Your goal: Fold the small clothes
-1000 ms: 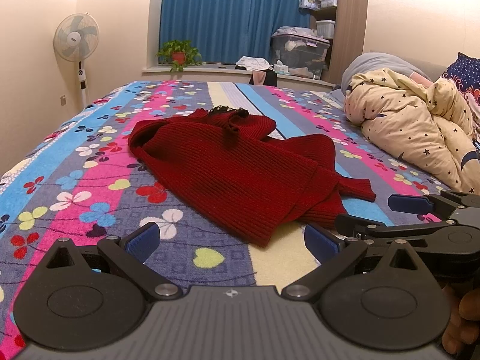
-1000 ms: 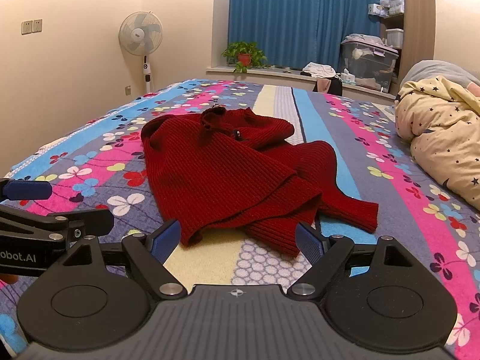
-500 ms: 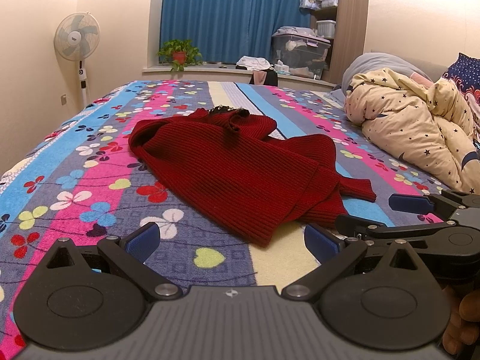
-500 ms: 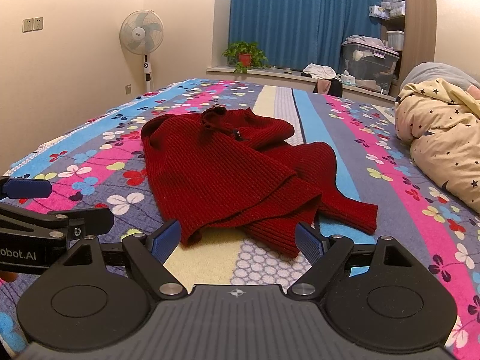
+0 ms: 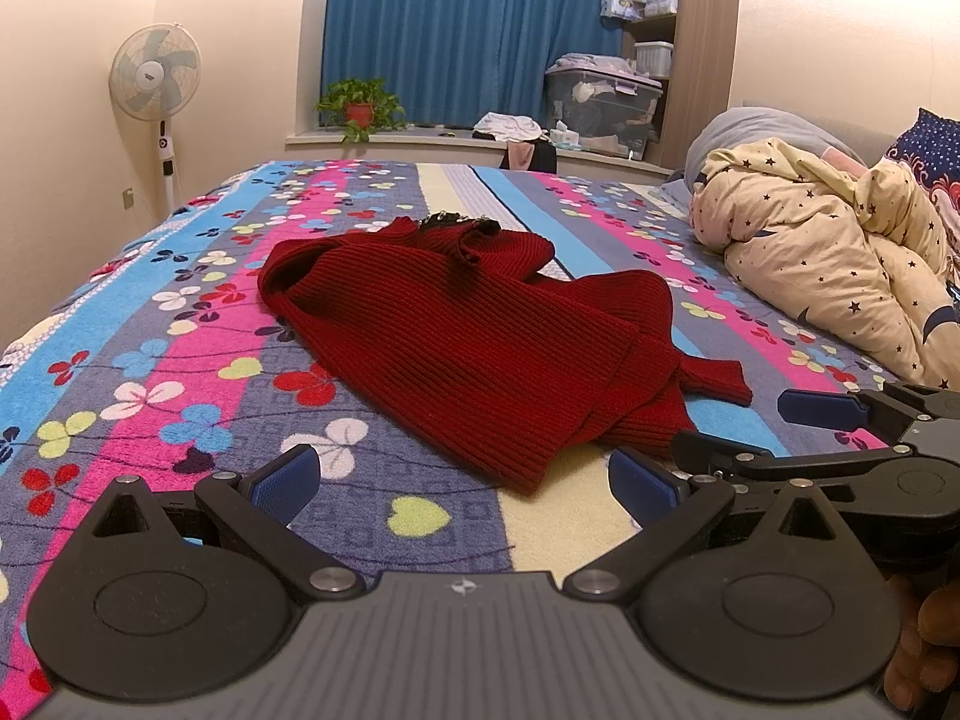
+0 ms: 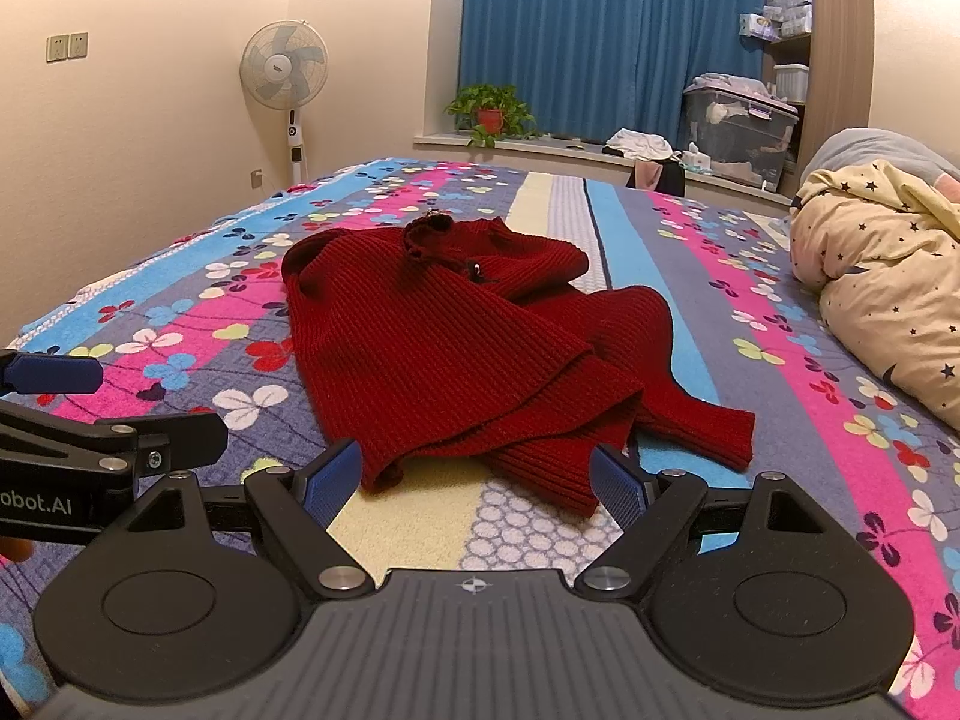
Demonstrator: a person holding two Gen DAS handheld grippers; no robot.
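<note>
Little had moved since earlier: both tools crept nearer. Left tool [image 5: 462, 483] and right tool [image 6: 474, 483] gaped wide, empty. Red sweater [image 5: 480, 336] lay crumpled on bed [image 5: 180, 372]; spreading flat comes next.

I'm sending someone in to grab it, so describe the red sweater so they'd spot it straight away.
Find the bed with the bright striped, flower-print cover. In its middle, ahead of both open grippers, lies the dark red ribbed-knit sweater, crumpled, not folded. It is the only plain red item; the cream star-print duvet is bunched at the right.
</note>
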